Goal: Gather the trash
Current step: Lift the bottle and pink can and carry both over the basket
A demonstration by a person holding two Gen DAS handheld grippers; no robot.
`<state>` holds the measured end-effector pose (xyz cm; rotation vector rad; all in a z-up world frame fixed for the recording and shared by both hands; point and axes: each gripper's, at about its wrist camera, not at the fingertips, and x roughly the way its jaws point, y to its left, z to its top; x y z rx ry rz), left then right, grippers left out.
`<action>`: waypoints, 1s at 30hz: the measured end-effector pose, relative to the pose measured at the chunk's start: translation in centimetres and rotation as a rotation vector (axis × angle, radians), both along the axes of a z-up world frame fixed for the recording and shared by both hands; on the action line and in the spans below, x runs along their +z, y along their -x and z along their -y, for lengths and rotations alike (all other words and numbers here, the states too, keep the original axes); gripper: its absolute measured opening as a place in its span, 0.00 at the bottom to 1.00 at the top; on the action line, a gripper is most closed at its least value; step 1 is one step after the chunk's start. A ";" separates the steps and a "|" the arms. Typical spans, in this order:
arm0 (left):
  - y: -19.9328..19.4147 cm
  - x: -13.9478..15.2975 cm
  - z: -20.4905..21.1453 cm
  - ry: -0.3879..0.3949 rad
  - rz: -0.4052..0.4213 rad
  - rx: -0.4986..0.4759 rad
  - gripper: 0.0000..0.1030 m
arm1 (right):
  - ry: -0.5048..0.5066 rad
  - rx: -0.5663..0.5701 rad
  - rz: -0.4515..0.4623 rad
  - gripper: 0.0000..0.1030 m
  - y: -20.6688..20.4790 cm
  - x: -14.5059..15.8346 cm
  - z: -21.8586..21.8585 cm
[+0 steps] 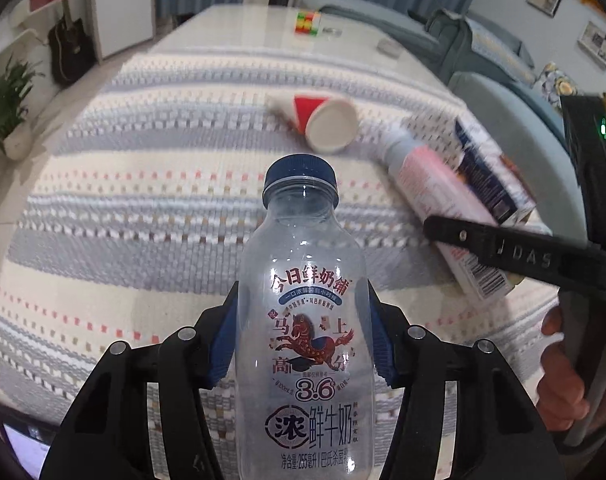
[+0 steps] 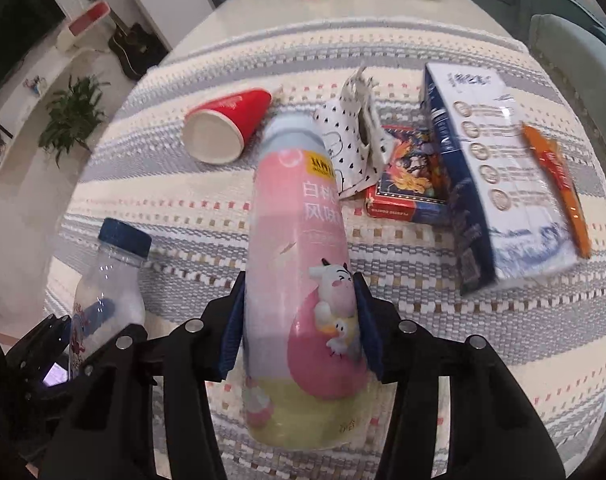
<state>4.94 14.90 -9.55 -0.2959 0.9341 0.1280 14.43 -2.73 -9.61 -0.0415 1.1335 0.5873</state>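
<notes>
Above the desk (image 1: 103, 200), left tool (image 1: 303, 344) clamps the clear bottle (image 1: 303, 280); right tool (image 2: 299, 332) apparently clamps the pink bottle (image 2: 299, 260).

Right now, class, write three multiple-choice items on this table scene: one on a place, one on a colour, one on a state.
1. Where does the red paper cup lie?
A. on the striped cloth
B. on the floor
C. inside the milk carton

2. What colour is the clear bottle's cap?
A. yellow
B. dark blue
C. green

3. What is the right gripper doing?
A. hanging open and empty
B. gripping the cube
C. gripping the pink bottle

Key: 1 A, the cup lies tipped over on the cloth. 2 B, the cap is dark blue in both views. 3 C, blue pads press both its sides.
</notes>
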 end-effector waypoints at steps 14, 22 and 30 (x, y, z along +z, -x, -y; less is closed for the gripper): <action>2.0 8.6 6.0 -0.012 0.212 -0.088 0.52 | -0.174 -0.106 0.094 0.43 4.3 7.7 9.5; 2.0 9.7 10.5 -0.025 0.222 -0.178 0.52 | -0.146 -0.186 0.062 0.41 5.8 6.6 15.9; 2.6 9.4 12.6 -0.010 0.199 -0.207 0.52 | -0.275 -0.273 -0.032 0.40 5.7 4.7 20.8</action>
